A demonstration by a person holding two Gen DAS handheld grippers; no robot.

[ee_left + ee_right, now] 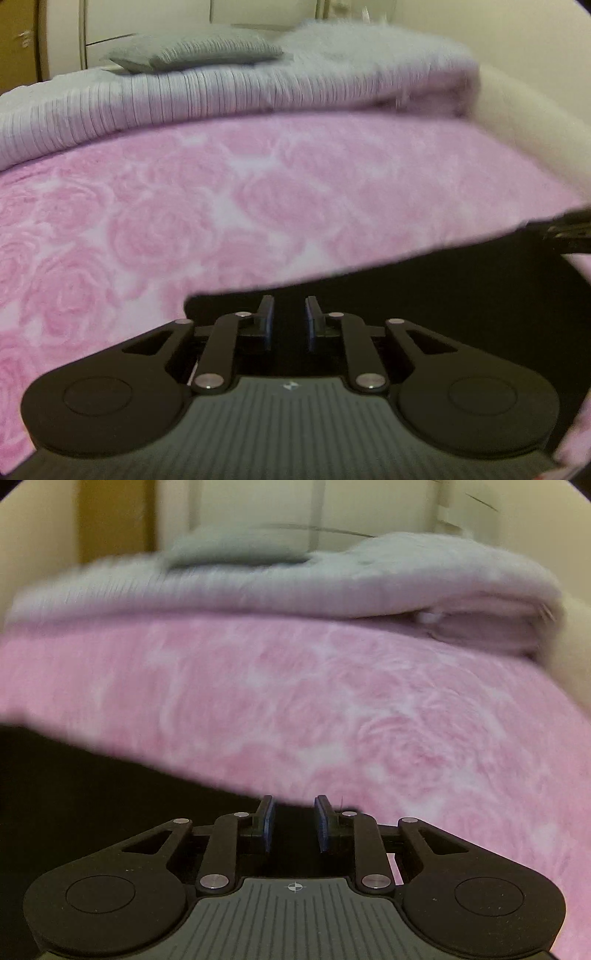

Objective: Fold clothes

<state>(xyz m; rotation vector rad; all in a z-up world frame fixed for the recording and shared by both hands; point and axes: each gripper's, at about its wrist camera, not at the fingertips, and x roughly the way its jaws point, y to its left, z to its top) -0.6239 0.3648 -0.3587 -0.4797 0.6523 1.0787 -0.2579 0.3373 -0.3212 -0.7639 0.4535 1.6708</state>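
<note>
We hold the left gripper [289,314] and right gripper [293,812] over the near edge of a black garment [461,295] lying on the pink rose blanket [221,206] of the bed. Both jaws stand slightly parted, with nothing pinched. We judge a fold just laid; next, we need a fresh edge to grip

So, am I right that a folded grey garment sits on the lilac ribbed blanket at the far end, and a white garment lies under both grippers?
Not quite: the garment under the left gripper and the right gripper is black, as both wrist views show. The folded grey garment does sit on the lilac ribbed blanket.
</note>
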